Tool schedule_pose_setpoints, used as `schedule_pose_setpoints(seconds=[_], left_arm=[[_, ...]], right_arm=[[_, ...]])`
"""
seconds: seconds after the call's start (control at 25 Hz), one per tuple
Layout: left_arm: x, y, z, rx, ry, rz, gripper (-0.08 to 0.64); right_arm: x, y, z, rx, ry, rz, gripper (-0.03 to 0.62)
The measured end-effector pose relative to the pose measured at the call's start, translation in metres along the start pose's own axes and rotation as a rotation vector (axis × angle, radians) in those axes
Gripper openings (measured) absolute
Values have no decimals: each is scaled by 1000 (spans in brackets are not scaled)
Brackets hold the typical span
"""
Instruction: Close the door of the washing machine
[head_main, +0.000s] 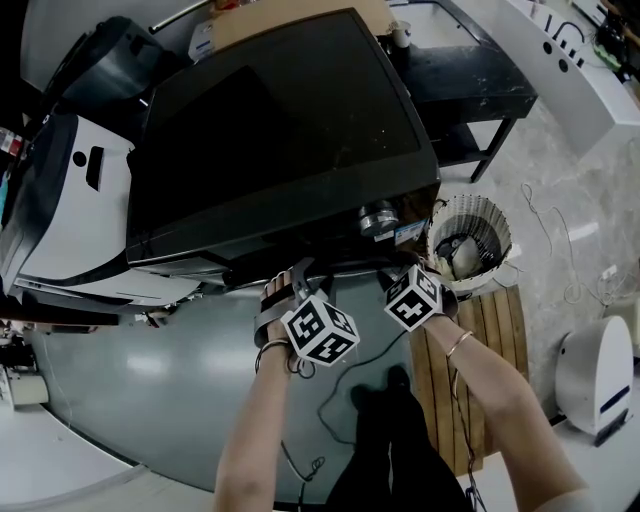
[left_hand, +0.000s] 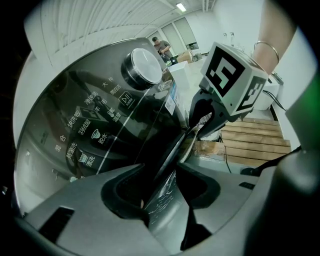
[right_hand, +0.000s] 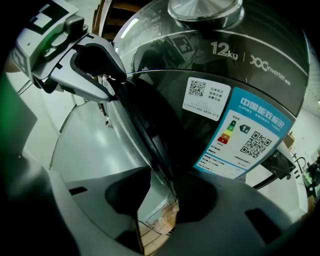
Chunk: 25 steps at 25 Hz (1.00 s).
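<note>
The left tongs (left_hand: 161, 186) and right tongs (right_hand: 159, 200) stand released, jaws wide, side by side. On the dark washing machine (head_main: 280, 130) just ahead, the door (left_hand: 169, 152) hangs ajar, seen edge-on. Its rim runs lengthwise between both pairs of jaws, unclamped.

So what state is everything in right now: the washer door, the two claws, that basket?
Washing machine door: open, swung out from the front, its edge toward the claws.
Left claw: open, door edge between its jaws.
Right claw: astride the door edge; can't tell whether it is gripping.
Basket: upright, things inside.
</note>
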<state>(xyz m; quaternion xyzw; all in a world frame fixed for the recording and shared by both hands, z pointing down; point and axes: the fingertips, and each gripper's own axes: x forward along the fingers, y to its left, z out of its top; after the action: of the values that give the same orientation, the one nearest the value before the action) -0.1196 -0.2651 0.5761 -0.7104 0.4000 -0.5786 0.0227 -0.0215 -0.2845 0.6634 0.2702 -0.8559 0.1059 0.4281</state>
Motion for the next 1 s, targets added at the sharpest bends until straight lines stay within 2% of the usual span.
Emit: schedule_pose_setpoints(seconds=[0.28,1.0], left_arm=[[-1,0,0,4,-3,10,210],[-2,-1,-1,15,-4,20,212]], right_arm=[[-2,-1,-2,48,-18,-14,160],[-3,1,-4,34,-29,-60,156]])
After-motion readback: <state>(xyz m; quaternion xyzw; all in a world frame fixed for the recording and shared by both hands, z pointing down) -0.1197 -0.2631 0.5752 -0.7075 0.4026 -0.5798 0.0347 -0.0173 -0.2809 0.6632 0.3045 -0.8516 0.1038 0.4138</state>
